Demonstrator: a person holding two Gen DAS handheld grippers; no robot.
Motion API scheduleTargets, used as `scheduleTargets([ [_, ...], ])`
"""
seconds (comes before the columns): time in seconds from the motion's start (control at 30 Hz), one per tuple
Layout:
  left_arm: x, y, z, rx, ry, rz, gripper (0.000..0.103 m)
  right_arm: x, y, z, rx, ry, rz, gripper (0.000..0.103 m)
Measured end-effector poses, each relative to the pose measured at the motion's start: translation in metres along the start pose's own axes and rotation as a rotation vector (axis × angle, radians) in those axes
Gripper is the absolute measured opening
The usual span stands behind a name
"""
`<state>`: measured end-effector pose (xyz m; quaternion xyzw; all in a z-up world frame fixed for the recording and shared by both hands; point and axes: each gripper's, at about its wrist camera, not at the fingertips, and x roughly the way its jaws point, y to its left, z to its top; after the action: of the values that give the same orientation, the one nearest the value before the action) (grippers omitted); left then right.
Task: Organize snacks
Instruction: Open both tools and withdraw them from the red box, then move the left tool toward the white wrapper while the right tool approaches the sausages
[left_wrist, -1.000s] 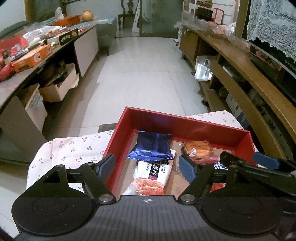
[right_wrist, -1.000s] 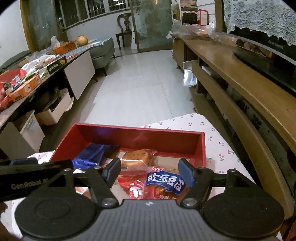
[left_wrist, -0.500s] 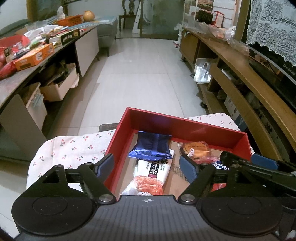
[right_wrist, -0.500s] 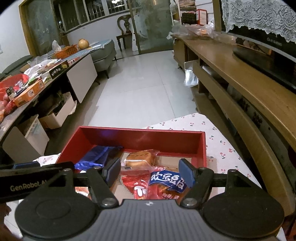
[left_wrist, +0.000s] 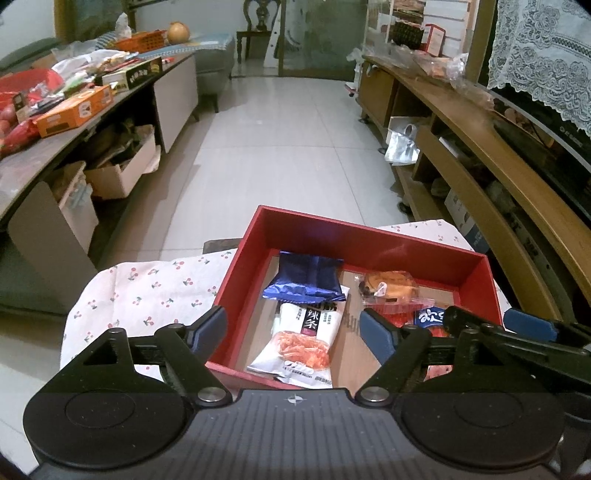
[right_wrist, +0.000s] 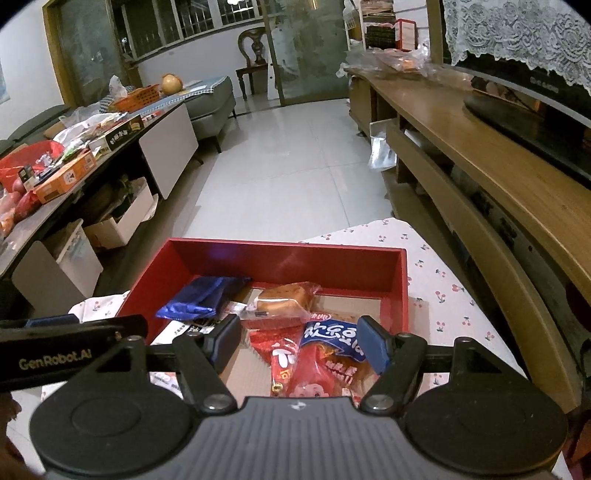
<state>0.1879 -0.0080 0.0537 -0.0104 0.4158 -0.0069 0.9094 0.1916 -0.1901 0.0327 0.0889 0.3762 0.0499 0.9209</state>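
A red box (left_wrist: 354, 233) (right_wrist: 280, 258) stands on a cherry-print cloth. In it lie a blue packet (left_wrist: 306, 282) (right_wrist: 201, 297), a white spicy-strip packet (left_wrist: 303, 339), a wrapped bread (left_wrist: 388, 286) (right_wrist: 282, 301) and a red-and-blue snack bag (right_wrist: 321, 360) (left_wrist: 430, 317). My left gripper (left_wrist: 293, 330) is open and empty above the box's near left corner. My right gripper (right_wrist: 299, 343) is open and empty above the red-and-blue bag; it also shows at the right of the left wrist view (left_wrist: 491, 326).
The cherry-print cloth (left_wrist: 155, 284) (right_wrist: 436, 280) covers a small table. A cluttered counter with boxes (left_wrist: 74, 110) runs along the left. Wooden shelving (left_wrist: 498, 177) (right_wrist: 480, 177) runs along the right. Tiled floor (left_wrist: 280, 140) lies beyond.
Both grippers have lifted and drawn back a little from the box. Both stay open and empty. The snacks have not moved.
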Motion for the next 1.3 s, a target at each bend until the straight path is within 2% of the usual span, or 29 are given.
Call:
scheduleTargets([
  [0.7,-0.013,0.003,-0.011,-0.001,0.003,-0.014,0.085,-0.019,0.003,-0.011,-0.012,-0.005,0.011,0.075],
  [1.1,-0.024,0.005,-0.026,0.017,0.009,-0.023,0.085,-0.033,0.006,-0.027,-0.019,0.020,0.016,0.075],
  [1.3,-0.030,0.012,-0.037,0.029,0.028,-0.018,0.085,-0.040,0.014,-0.045,-0.055,0.066,0.023,0.076],
])
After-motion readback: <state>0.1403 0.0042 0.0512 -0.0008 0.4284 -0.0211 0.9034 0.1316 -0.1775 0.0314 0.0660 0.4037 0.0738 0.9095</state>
